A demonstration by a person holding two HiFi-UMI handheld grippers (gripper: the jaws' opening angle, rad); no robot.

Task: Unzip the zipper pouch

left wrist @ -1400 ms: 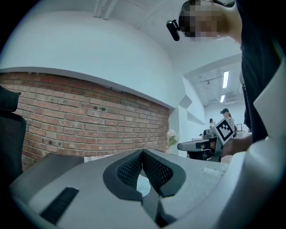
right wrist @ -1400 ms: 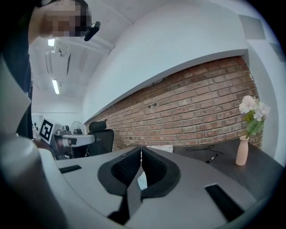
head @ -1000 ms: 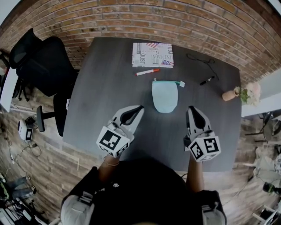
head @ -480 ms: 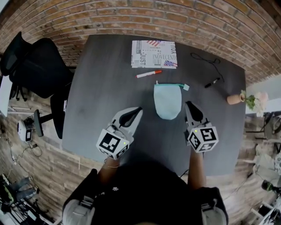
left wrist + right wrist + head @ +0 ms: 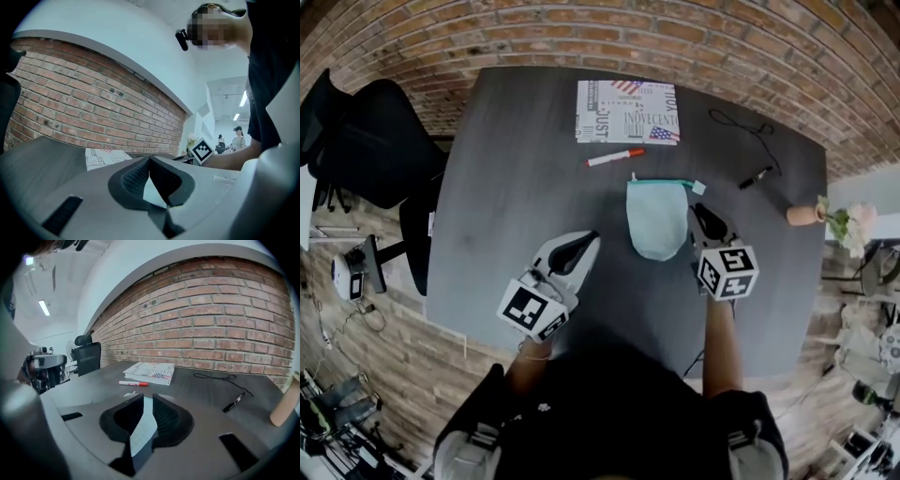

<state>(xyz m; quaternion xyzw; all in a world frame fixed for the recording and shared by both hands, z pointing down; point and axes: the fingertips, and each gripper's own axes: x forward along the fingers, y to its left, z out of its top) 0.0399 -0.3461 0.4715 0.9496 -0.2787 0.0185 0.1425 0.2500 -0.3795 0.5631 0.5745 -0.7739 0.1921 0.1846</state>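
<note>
A light teal zipper pouch (image 5: 656,220) lies flat in the middle of the dark table (image 5: 516,178). Its zipper runs along the far edge and ends at a small white tab (image 5: 698,187) on the right. My right gripper (image 5: 697,209) sits at the pouch's right edge. Its jaws are opening, and in the right gripper view (image 5: 147,398) the pouch (image 5: 143,427) shows in the gap without the pads pressing on it. My left gripper (image 5: 592,235) hovers to the left of the pouch, shut and empty (image 5: 150,159).
A printed booklet (image 5: 628,111) lies at the far side, with a red marker (image 5: 615,157) just before it. A black pen (image 5: 756,176) and a black cord (image 5: 741,122) lie far right. A small vase (image 5: 804,214) stands at the right edge. An office chair (image 5: 375,141) is left of the table.
My right gripper has moved forward to the pouch's right edge, and its jaws have parted. The left gripper has stayed in nearly the same place, shut.
</note>
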